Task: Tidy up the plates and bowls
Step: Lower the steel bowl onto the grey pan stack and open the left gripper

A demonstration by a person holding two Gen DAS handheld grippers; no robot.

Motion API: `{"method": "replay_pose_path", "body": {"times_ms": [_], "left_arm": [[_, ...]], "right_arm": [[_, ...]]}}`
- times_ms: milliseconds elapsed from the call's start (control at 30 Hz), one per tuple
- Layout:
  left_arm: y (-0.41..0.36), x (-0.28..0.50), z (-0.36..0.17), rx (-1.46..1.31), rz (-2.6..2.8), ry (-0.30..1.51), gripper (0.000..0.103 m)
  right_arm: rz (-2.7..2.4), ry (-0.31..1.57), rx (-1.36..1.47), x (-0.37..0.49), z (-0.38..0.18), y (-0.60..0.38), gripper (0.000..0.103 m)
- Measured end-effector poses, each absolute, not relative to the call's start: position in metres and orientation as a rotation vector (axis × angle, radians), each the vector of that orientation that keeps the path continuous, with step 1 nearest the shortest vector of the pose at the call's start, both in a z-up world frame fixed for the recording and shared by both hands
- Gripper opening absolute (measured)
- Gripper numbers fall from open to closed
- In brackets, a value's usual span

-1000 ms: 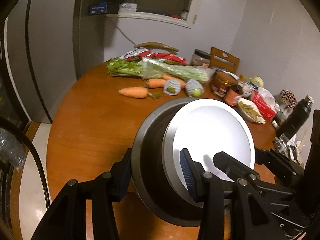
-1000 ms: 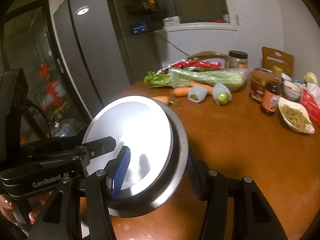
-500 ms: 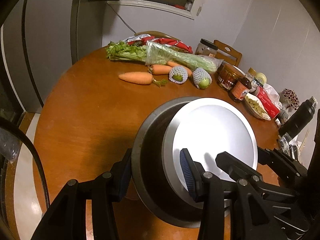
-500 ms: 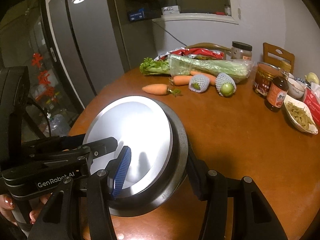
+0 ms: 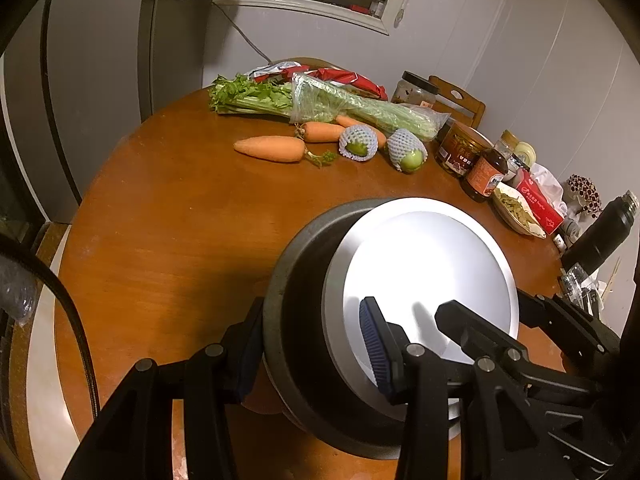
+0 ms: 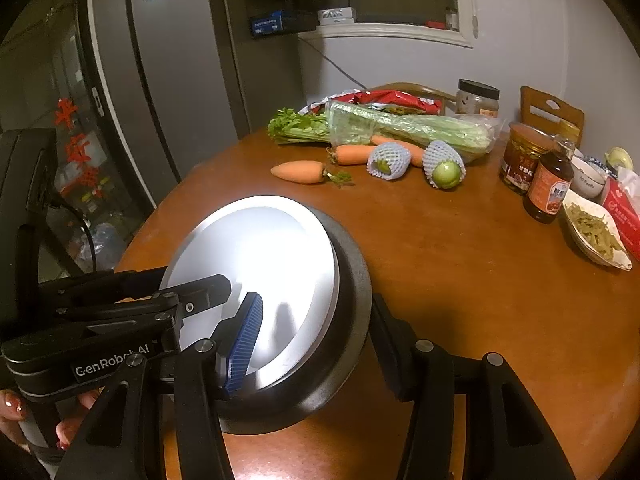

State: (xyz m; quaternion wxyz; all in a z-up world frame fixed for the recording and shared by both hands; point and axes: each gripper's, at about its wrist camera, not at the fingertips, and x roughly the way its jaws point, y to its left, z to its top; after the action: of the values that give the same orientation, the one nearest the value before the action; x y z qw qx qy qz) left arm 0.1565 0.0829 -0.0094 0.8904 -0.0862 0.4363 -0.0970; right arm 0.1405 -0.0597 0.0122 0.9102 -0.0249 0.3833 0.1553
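A white plate lies inside a dark grey bowl, and both my grippers hold this stack low over the round wooden table. My left gripper is shut on the stack's left rim, its blue pad on the plate and its other finger outside the bowl. In the right wrist view, my right gripper is shut on the right rim of the bowl and plate in the same way. The left gripper shows there opposite it. Whether the bowl touches the table is hidden.
Far side of the table: carrots, bagged celery, netted green fruit. Right side: jars, a sauce bottle, a dish of greens, a black flask. A hand holds the left gripper.
Both grippers have come down toward the table with the stack still held between them. Most of that drop came in the first half; since then little has moved.
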Motion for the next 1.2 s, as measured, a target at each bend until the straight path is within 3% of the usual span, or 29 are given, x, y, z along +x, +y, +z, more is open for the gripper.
{"method": "replay_pose_path", "body": {"times_ms": [467,1200], "left_arm": [[0.089,0.157,-0.014,-0.203,-0.188,0.919,0.047],[0.095,0.126,0.022,-0.172,-0.153,0.825,0.048]], "right_arm": [[0.306,0.799,-0.031,0.142,0.011,-0.059,0.060],[0.282,0.711,-0.029,0.121,0.039,-0.065,0.062]]}}
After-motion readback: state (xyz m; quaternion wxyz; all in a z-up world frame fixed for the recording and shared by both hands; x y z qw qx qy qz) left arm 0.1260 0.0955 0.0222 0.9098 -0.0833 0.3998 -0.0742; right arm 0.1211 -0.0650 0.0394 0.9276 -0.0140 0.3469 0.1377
